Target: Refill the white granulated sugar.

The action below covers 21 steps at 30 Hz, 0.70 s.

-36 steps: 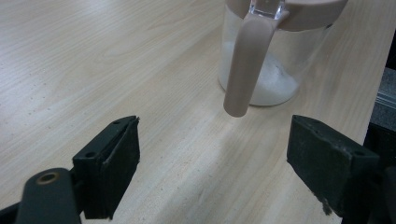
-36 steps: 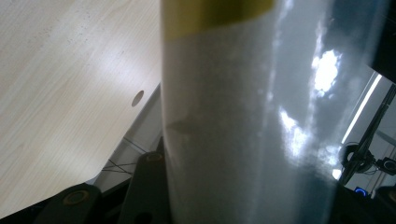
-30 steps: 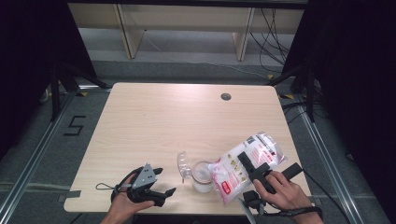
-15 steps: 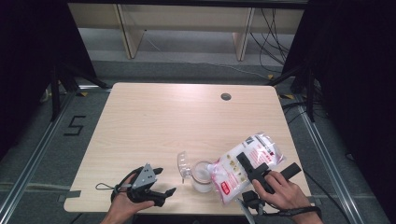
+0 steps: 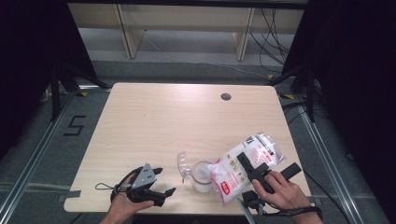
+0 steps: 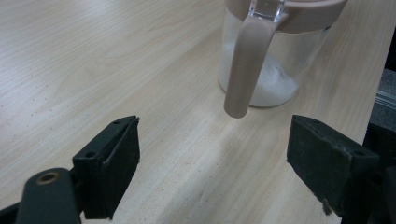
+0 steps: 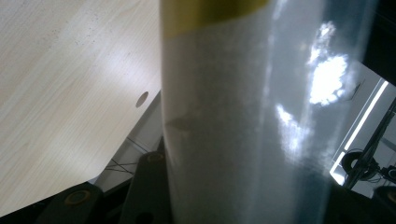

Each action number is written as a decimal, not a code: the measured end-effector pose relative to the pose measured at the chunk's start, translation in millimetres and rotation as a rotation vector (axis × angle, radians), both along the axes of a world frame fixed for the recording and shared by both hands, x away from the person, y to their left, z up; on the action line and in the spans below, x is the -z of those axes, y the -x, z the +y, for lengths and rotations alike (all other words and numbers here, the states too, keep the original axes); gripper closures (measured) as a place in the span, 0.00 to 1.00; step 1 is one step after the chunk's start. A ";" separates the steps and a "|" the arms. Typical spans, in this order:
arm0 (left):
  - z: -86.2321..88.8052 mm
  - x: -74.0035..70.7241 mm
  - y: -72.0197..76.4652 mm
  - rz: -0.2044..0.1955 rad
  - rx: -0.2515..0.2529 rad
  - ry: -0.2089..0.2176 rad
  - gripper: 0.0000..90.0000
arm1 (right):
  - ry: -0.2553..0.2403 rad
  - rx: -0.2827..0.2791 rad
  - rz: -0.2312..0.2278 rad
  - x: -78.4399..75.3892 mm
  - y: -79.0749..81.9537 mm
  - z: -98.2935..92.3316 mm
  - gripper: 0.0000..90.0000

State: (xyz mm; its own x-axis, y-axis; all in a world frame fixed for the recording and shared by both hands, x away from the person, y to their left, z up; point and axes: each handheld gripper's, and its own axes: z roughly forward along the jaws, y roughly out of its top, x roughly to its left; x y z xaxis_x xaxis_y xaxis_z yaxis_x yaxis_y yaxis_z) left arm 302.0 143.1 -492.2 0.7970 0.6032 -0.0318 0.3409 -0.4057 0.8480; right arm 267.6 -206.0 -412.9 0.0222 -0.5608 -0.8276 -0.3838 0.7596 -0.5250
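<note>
A clear jar (image 5: 201,176) with a pinkish rim stands near the table's front edge, its clear lid (image 5: 183,163) flipped open to the left. My right gripper (image 5: 268,165) is shut on a plastic bag (image 5: 231,173) of white powder with red print, tilted with its low end at the jar's mouth. In the right gripper view the bag (image 7: 233,116) stands close between the jaws. My left gripper (image 5: 163,181) rests open at the front left, nothing between its jaws. The left gripper view has the jar (image 6: 275,70), its pink handle (image 6: 245,70) and white powder (image 6: 275,88) in the bottom just beyond that gripper (image 6: 233,158).
The light wooden table (image 5: 163,121) has a round cable hole (image 5: 226,96) at its far right. Dark floor, metal rails and a shelf frame surround it. The table's right edge lies just past the right hand (image 5: 285,191).
</note>
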 end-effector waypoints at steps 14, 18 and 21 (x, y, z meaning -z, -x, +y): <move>-0.2 -0.1 -0.3 -0.004 0.001 -0.004 0.19 | -0.013 0.012 0.037 3.5 -0.2 -3.2 0.78; -0.1 -0.1 -0.4 -0.005 0.002 -0.007 0.19 | -0.026 0.015 0.046 3.3 -0.4 -4.1 0.78; -0.4 0.2 0.0 0.000 -0.002 -0.004 0.19 | -0.026 0.013 0.043 2.4 -0.1 -4.6 0.79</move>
State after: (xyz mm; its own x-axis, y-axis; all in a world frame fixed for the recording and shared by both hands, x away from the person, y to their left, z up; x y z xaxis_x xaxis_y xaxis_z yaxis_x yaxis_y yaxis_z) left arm 302.0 142.7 -492.3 0.7960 0.6046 -0.0295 0.3414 -0.4081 0.8467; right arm 267.7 -210.6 -415.3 -0.0211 -0.5391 -0.8420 -0.3952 0.7780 -0.4883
